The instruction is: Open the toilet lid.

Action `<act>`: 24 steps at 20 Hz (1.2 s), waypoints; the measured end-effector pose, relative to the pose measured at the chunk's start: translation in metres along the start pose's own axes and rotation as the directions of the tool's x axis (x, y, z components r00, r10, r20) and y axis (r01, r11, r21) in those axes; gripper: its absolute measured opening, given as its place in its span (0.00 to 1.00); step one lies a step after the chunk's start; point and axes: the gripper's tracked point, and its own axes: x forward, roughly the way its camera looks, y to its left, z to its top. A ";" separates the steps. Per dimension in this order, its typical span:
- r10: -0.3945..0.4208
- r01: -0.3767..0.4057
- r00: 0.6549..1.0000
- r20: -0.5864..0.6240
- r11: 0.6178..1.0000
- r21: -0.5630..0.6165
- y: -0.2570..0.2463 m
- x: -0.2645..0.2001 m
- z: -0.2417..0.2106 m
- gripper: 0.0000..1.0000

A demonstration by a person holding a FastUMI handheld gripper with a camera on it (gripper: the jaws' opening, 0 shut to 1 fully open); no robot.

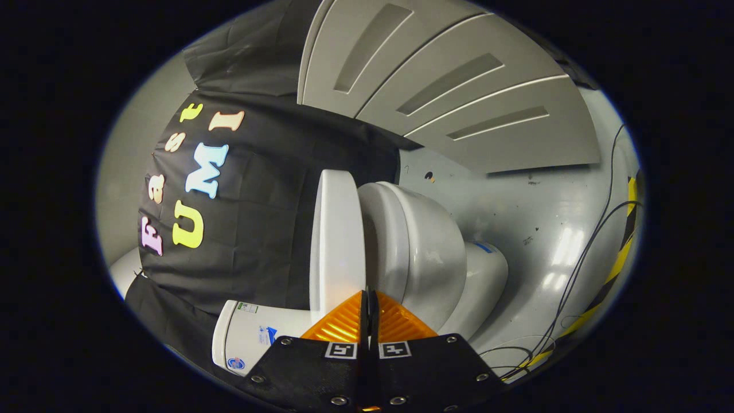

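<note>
The gripper (370,304) was rolled onto its side, so the whole booth appeared turned a quarter turn. Its two fingers were pressed together at the tips with no gap between them and nothing held; the tips sat right at the near edge of the toilet, on the seam between lid and seat.

To the left hung the black cloth wall (258,229), with a pale rounded white shape (123,269) at its far edge that was too cut off to identify. Next came the white ceramic cistern (252,335), lying just beside the fingers. The smooth white plastic toilet lid (338,241) stood just beyond the fingertips, seen edge-on; its long axis ran away from the fingers. It appeared parted from the rounded white toilet seat (381,229) by a narrow dark gap that widened toward the far end, though how far it was lifted was hard to judge. The seat rested on the white ceramic bowl (433,258), whose pedestal (487,275) met the glossy grey floor (545,206).

Farther on stood a grey panelled door (459,86), black cables (579,269) trailed over the floor, and yellow-and-black hazard tape (622,252) lined its edge.
</note>
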 end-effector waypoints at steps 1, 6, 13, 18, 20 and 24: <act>0.006 -0.006 1.000 0.004 1.000 -0.011 0.009 -0.004 0.002 0.00; 0.020 -0.018 1.000 0.023 0.996 -0.088 0.048 -0.013 0.005 0.00; 0.051 -0.045 0.998 0.034 0.986 -0.162 0.100 -0.028 -0.002 0.00; 0.051 -0.042 0.998 0.028 0.962 -0.269 0.138 -0.038 -0.013 0.00; 0.053 -0.042 0.998 0.028 0.957 -0.288 0.149 -0.041 -0.016 0.00; 0.053 -0.039 0.998 0.034 0.948 -0.317 0.161 -0.044 -0.021 0.00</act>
